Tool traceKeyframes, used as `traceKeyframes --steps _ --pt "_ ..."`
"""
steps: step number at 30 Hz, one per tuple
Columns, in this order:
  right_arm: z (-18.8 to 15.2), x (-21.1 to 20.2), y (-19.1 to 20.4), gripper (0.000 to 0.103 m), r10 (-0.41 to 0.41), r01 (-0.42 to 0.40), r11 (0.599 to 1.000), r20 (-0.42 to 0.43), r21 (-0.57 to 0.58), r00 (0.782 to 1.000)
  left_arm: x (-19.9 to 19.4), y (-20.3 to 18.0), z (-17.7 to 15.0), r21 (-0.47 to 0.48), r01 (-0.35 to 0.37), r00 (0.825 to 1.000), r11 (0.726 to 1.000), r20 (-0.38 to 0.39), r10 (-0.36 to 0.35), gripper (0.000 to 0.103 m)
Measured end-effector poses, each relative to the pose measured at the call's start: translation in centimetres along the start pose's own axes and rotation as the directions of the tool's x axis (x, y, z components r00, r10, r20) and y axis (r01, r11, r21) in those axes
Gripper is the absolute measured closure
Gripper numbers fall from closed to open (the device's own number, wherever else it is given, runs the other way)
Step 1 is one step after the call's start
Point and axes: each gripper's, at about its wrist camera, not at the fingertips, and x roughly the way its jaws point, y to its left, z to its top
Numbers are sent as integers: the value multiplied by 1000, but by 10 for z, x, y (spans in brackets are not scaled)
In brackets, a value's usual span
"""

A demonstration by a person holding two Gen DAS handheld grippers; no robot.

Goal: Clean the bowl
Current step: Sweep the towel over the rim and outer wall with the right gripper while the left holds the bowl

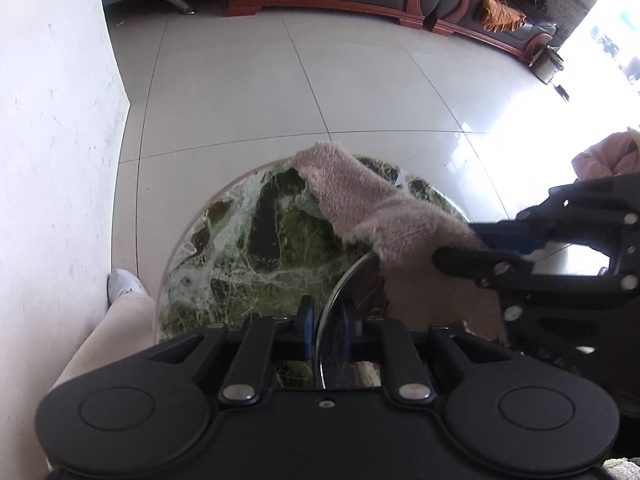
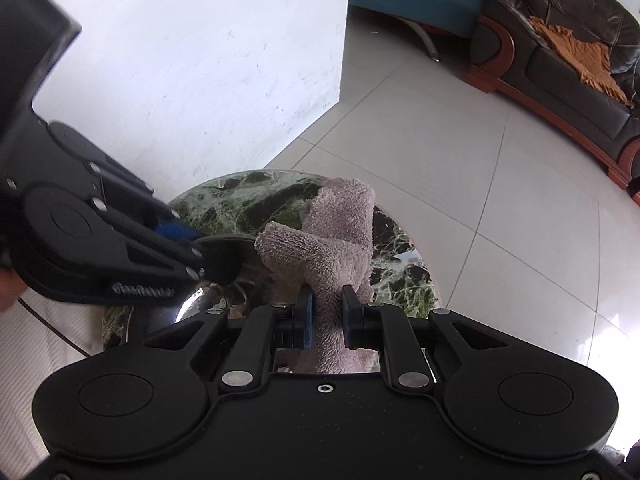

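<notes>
- My left tongs pinch the steel bowl's rim over the marble surface.
- My right tongs clamp the pink towel, draped into the bowl.

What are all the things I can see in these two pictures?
bowl: one, shiny metal, tilted above the table, rim pinched by the left gripper
towel: one, pinkish-grey, draped on the bowl's rim
table: one, round, green marble
sofa: one, dark leather, far side of the floor
orange cloth: one, on the sofa
metal pot: one, on the floor by the sofa
left gripper: black, shut on the bowl
right gripper: black, shut on the towel
</notes>
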Motion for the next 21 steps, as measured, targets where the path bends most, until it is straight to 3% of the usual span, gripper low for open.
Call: traceKeyframes --steps 6,11,14,17,21 --pt "1 -1 -4 89 8 -8 999 12 31 1000 1 1 -5 -56 -20 1000 998 3 20 90" --pt "-29 -13 -17 91 17 -12 987 -31 162 999 -1 0 -8 -74 -30 999 997 14 31 90" --pt "-41 -19 -13 90 22 -14 984 -42 178 999 -1 -1 -6 -57 -37 999 998 11 37 89" --pt "-28 -20 -8 90 -9 10 989 -10 146 1000 -2 0 -5 -50 -57 998 997 4 57 89" --pt "-5 -15 -11 91 11 -16 988 34 155 999 -5 2 -5 -61 -68 998 996 7 69 90"
